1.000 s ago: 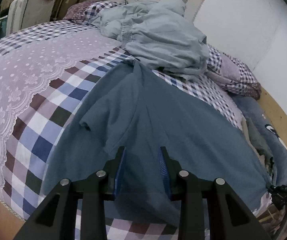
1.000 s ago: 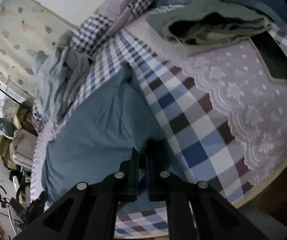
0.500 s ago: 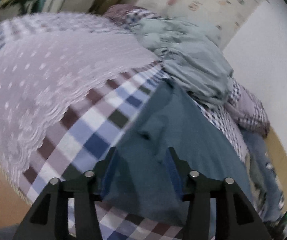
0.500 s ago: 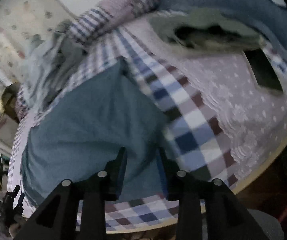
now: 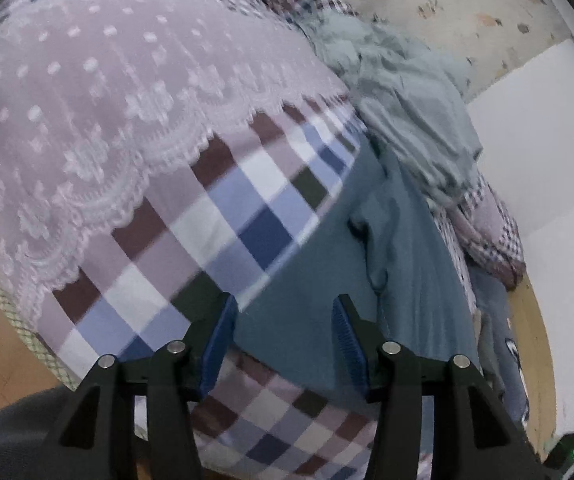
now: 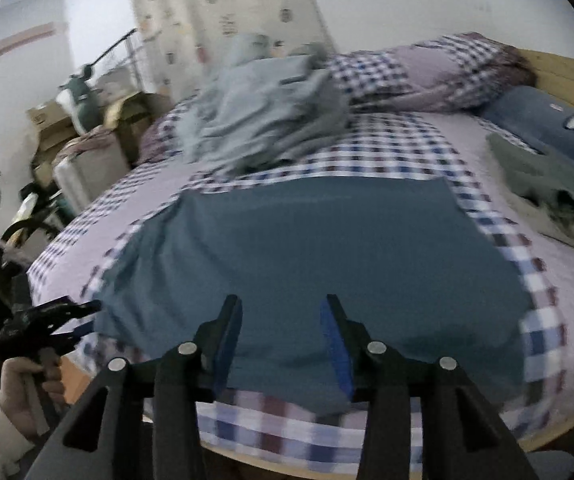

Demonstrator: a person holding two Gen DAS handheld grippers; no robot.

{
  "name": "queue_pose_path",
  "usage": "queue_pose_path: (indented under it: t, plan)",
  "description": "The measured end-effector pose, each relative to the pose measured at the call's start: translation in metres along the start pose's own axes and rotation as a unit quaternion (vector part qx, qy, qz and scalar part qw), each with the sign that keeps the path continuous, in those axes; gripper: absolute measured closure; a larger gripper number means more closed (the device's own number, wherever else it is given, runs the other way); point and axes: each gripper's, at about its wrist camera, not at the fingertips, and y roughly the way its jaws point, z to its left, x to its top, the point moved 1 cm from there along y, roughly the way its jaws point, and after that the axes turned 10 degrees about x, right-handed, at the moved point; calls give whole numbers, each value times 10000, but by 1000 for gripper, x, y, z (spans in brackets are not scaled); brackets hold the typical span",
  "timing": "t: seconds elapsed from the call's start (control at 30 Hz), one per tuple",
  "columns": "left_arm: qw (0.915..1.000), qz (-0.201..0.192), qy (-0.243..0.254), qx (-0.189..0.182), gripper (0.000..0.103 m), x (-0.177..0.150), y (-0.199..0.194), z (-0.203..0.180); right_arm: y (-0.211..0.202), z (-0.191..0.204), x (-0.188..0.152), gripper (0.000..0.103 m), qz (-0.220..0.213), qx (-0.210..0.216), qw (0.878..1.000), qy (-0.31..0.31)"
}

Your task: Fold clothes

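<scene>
My left gripper (image 5: 283, 320) hangs with its blue-padded fingers (image 5: 217, 344) spread wide, nothing between them. It sits over the near left corner of the flat teal-blue cotton garment (image 6: 319, 248), above the hem where the cloth meets the checked purple, blue and white bedspread (image 5: 223, 216). In the left wrist view the garment runs away from me toward the right, with a raised crease along it.

My right gripper (image 6: 281, 320) is parted just as wide and holds nothing. It hovers over the near edge of the same garment, about midway along the hem. In the right wrist view the garment lies spread and mostly smooth across the middle of the bed, its far edge straight, its near edge close to the foot of the mattress.

Beyond the garment lies a rumpled pile of pale grey-green clothing (image 6: 263, 116), touching or just past its far edge. A lilac lace-trimmed dotted cover (image 5: 87, 120) spreads over the bed to the left in the left wrist view. A folded olive-grey garment (image 6: 543, 196) rests on the right side, well apart from the teal one.

At the lower left of the right wrist view, my left hand (image 6: 27, 376) grips the other tool's handle, just off the corner of the bed.
</scene>
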Motion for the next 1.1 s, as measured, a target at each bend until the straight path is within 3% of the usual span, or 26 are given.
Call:
queue_pose_path:
  t: [0.03, 0.13, 0.2, 0.23, 0.4, 0.57, 0.7, 0.97, 1.1]
  plan:
    - [9999, 56, -3, -83, 49, -1, 1, 0, 6, 8, -2, 49, 27, 46, 9999, -90]
    - [9991, 239, -53, -345, 50, -4, 2, 2, 21, 32, -4, 46, 67, 166, 9990, -399]
    - [9976, 410, -174, -521, 72, -5, 4, 7, 31, 48, -7, 43, 105, 186, 9974, -689]
    - [9967, 502, -260, -591, 90, -5, 5, 10, 38, 56, -8, 40, 142, 185, 9960, -862]
    - [9926, 625, -575, -870, 95, -3, 3, 17, 61, 106, -26, 34, 302, 128, 9822, -1848]
    - [9897, 533, -615, -1177, 97, 0, -10, 14, 92, 160, -58, 31, 438, 72, 9505, -3074]
    - [9875, 593, -539, -1355, 97, 6, -15, 9, 119, 193, -81, 28, 503, 153, 9275, -3702]
    - [9841, 708, -351, -1590, 97, 12, -22, 2, 183, 239, -108, 28, 184, -523, 8670, -4952]
    - [9813, 719, -286, -1762, 98, 17, -26, -5, 209, 245, -112, 28, 45, -856, 8469, -5249]
